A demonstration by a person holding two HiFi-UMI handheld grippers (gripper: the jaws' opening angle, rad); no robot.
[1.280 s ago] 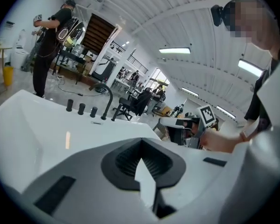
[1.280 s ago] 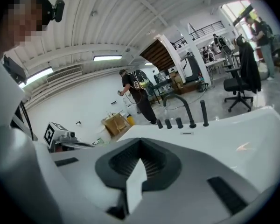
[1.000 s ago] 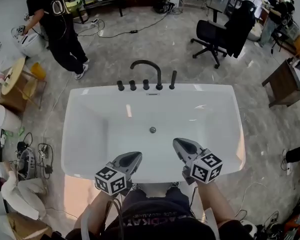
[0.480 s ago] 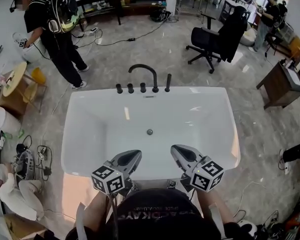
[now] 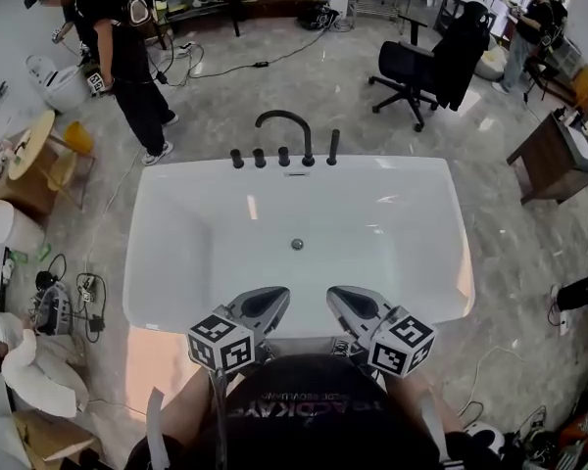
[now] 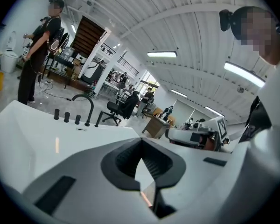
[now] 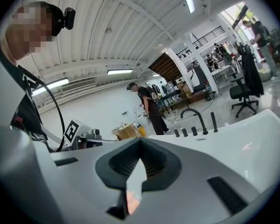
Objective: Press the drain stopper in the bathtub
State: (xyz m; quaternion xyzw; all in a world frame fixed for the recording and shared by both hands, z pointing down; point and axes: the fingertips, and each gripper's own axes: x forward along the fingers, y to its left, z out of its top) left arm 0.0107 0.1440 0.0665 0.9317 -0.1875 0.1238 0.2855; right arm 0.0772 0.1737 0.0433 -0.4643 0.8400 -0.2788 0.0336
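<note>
Grey tiled workshop floor surrounds a white tub (image 5: 181,262), which stands directly below me with a black faucet (image 5: 286,130) on its far rim. One person (image 5: 118,47) stands beyond the far left corner, and a chair (image 5: 426,67) sits off to the far right; neither is near the work. The stopper (image 5: 297,244) is a small round metal disc on the tub floor, on the centre line in front of the faucet. It lies bare, with nothing touching it. My left gripper (image 5: 270,301) and right gripper (image 5: 339,299) hang side by side over the near rim, pointing inward toward the basin and well short of the stopper. Each gripper view shows its jaws brought together at the tips with nothing between them; only white tub surface shows through the small hollow behind the tips. Both are therefore closed and empty. I judge the task to be at the approach step: the tools are lined up at the tub edge and the press has not begun. The next move calls for one gripper, either would serve, to reach forward and down into the basin until its closed tips sit squarely over the disc, then push straight down. Closed tips suit a press, so no opening is needed. The reach is deep and the disc small, so I should guard against an off-centre contact sliding onto the enamel.
</note>
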